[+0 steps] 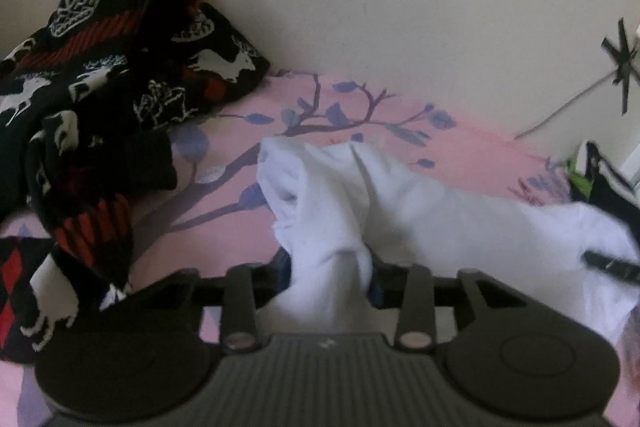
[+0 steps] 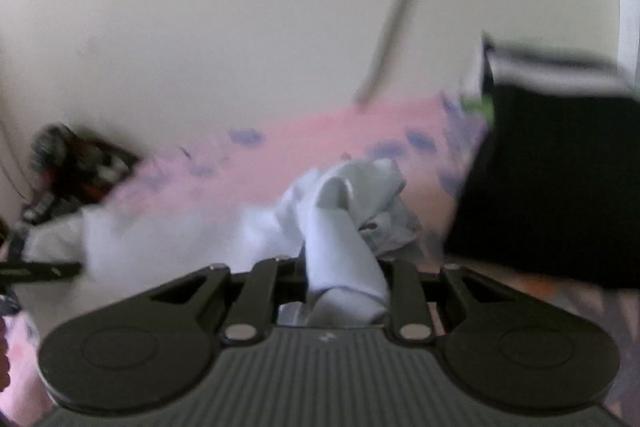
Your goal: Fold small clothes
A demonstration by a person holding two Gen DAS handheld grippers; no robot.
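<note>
Left wrist view: the left gripper (image 1: 332,279) has a bunch of the white garment (image 1: 400,203) between its jaws. The cloth fills the gap and rises from it in a gathered ridge, so the jaws look clenched on it, though the fingertips are hidden behind the fabric. The rest of the garment spreads to the right over the pink bedsheet (image 1: 460,151), which is printed with purple branches and blue leaves. To the left, a black sweater (image 1: 120,75) with white reindeer and red stripes is heaped against the cream wall (image 1: 360,7). At the right edge a dark, blurred bar (image 1: 612,265) lies across the white cloth. Further back on the right sits a small pile of dark and green clothes (image 1: 592,171).

Right wrist view: the picture is blurred. The right gripper (image 2: 344,287) grasps another twisted fold of the white garment (image 2: 340,227), which stands up between the jaws and trails left across the pink bedsheet (image 2: 320,147). A black cloth mass (image 2: 560,187) fills the right side. The patterned sweater (image 2: 80,163) shows far left by the wall (image 2: 240,7).
</note>
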